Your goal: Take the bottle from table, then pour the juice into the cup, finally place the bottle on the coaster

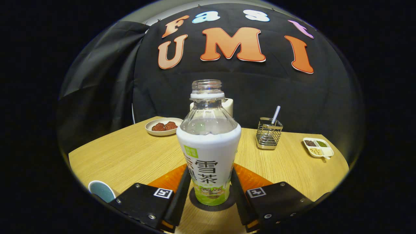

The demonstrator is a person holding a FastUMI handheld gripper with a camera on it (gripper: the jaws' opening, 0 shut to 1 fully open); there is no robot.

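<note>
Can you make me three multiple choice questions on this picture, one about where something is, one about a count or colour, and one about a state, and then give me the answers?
1. Where does the bottle stand?
A. on the dark round coaster, between the fingers of the tongs
B. in the wire holder
C. on the plate with the red food

2. How many compartments with fillings does the small white dish show?
A. one
B. three
C. six

3. What state is the bottle's top in?
A. sealed with a cap
B. open, no cap on the neck
C. stopped with a cork

Answers:
1 A, the bottle's base sits on the coaster with a finger on each side.
2 B, three fillings lie apart: dark, green and pale.
3 B, the bare threaded neck shows with nothing on it.
</note>
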